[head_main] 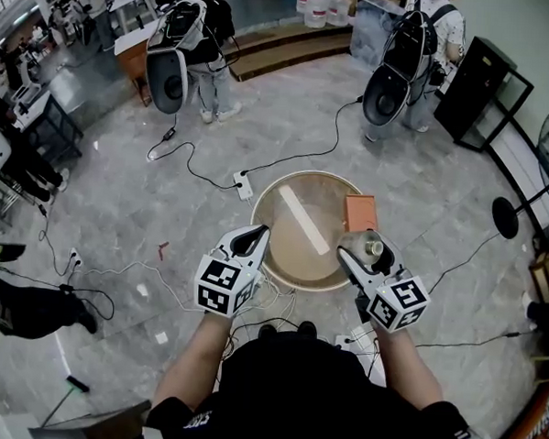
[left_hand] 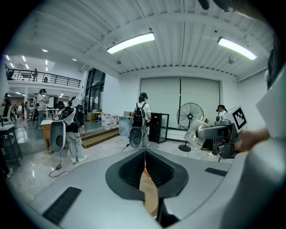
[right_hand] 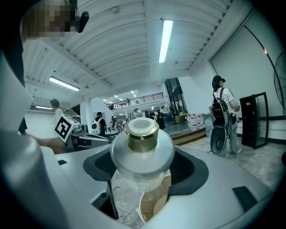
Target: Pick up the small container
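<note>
The small container (right_hand: 142,150) is a clear, rounded jar with a gold cap. It sits upright between the jaws of my right gripper (right_hand: 142,183), which is shut on its body. In the head view the container (head_main: 372,246) is lifted just off the right edge of the round table (head_main: 291,261), held by the right gripper (head_main: 361,252). My left gripper (head_main: 257,233) hovers over the table's left front edge. Its jaws meet in a thin line in the left gripper view (left_hand: 144,163), with nothing between them. From there the container (left_hand: 199,131) shows at the right.
On the round table lie a white strip (head_main: 303,220) and an orange box (head_main: 359,212). Cables and a power strip (head_main: 244,185) trail across the marble floor. Two people with large backpacks (head_main: 172,66) stand beyond the table, and a fan base (head_main: 505,217) is at the right.
</note>
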A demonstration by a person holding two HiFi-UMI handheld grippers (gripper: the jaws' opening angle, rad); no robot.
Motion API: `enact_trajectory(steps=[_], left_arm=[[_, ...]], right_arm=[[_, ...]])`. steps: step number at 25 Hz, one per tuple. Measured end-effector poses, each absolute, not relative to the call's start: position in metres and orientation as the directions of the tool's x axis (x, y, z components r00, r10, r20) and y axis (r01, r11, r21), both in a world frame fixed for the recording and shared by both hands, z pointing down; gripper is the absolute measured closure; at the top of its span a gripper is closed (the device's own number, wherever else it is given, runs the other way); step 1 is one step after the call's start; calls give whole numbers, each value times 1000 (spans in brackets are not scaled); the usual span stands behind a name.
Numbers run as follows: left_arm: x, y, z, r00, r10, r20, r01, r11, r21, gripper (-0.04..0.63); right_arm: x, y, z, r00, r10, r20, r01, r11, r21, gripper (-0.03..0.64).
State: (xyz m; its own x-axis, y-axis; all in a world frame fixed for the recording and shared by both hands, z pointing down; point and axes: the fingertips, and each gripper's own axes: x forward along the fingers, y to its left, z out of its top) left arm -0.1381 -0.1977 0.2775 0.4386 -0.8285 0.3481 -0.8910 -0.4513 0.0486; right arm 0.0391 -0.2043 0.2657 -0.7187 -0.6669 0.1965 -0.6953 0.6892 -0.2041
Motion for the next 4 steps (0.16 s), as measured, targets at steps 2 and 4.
enact_trajectory(steps=[2,4], left_arm=[[-139,-197,280,436,-829,351,-893,-448,50,575],[-140,-196,282,433,-830,353,-894,-445,51,575]], right_arm=[[38,-204,267,-722,-663,195,-691,692,-206,275],[36,-204,267,-727,-659,193,-687,697,-206,275]])
